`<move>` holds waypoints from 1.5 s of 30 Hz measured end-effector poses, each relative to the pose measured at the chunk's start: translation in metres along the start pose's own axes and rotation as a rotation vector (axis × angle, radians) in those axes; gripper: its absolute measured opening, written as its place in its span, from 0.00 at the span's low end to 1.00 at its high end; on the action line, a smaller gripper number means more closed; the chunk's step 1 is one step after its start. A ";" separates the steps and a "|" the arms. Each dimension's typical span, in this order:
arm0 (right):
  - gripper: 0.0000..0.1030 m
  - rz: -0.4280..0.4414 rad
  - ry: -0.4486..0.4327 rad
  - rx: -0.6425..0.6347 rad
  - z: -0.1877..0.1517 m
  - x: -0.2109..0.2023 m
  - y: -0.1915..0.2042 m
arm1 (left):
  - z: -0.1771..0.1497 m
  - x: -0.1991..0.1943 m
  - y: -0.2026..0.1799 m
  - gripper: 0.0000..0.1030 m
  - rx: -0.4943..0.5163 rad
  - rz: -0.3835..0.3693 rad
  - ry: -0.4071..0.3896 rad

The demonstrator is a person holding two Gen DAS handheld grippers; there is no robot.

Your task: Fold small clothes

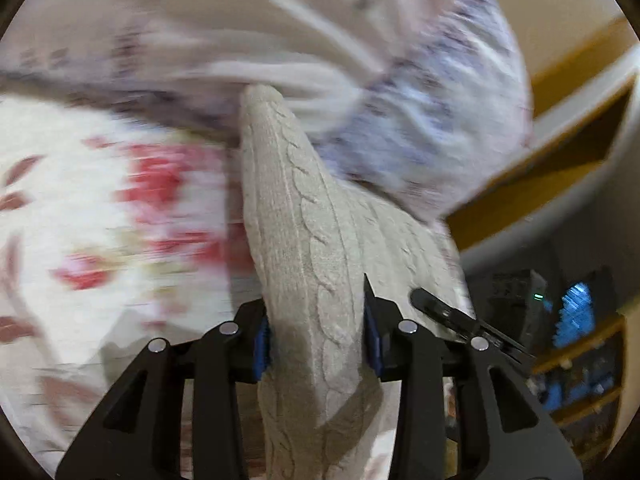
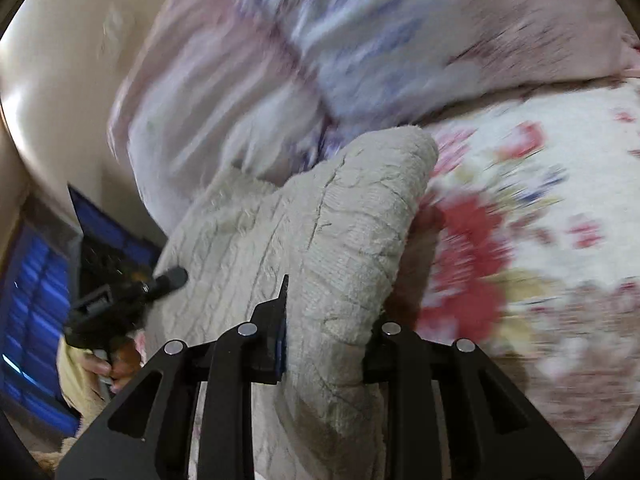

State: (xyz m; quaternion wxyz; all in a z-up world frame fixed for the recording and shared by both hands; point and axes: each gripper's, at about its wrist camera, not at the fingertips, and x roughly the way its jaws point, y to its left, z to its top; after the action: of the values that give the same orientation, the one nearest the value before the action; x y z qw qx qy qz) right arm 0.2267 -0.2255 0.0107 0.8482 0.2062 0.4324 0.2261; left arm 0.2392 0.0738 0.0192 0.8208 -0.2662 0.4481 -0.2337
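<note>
While both views are smeared by motion blur, the cream cable-knit garment (image 1: 320, 264) is seen sharply, clamped between the two fingers of the left gripper (image 1: 318, 332). Its jaws are closed on a bunched fold of the knit, which is drawn up from the gripper towards the top of the view and narrows to a rounded end. In the same view the tip of the right gripper (image 1: 448, 312) is seen just beside the garment, at its right edge.

From the right wrist, the same garment (image 2: 320, 240) is seen held in the right gripper (image 2: 328, 344), whose fingers are clenched on a thick fold of the knit. The fuzzy inner side of the cloth is shown here, and the piece is held off the bedding rather than laid flat. The left gripper (image 2: 132, 300) is seen at the far left edge of the garment, with the hand (image 2: 106, 368) that carries it partly visible below.

Behind the garment a floral bedcover (image 1: 100, 208) with red and brown print is spread, and a pink and lilac quilt (image 2: 320, 60) is heaped above it. A cream wall (image 2: 60, 80) and a wooden frame (image 1: 560, 152) are visible at the edges; whether the garment touches the bedcover cannot be told.
</note>
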 end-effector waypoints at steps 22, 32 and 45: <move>0.08 -0.316 -0.090 -0.046 0.021 0.003 -0.013 | -0.040 -0.016 -0.048 0.68 0.379 0.229 -0.165; 0.31 -0.220 -0.221 -0.230 -0.015 -0.060 0.036 | -0.055 -0.031 -0.033 0.76 0.359 0.307 -0.149; 0.32 -0.449 -0.055 -0.427 -0.080 -0.026 0.062 | -0.077 -0.024 -0.022 0.72 0.423 0.398 -0.087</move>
State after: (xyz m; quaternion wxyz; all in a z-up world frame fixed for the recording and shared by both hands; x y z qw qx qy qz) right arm 0.1341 -0.1777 0.0176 0.9124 -0.0713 0.3869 0.1132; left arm 0.1576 0.0551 0.0128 0.9061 -0.0058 0.3973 -0.1449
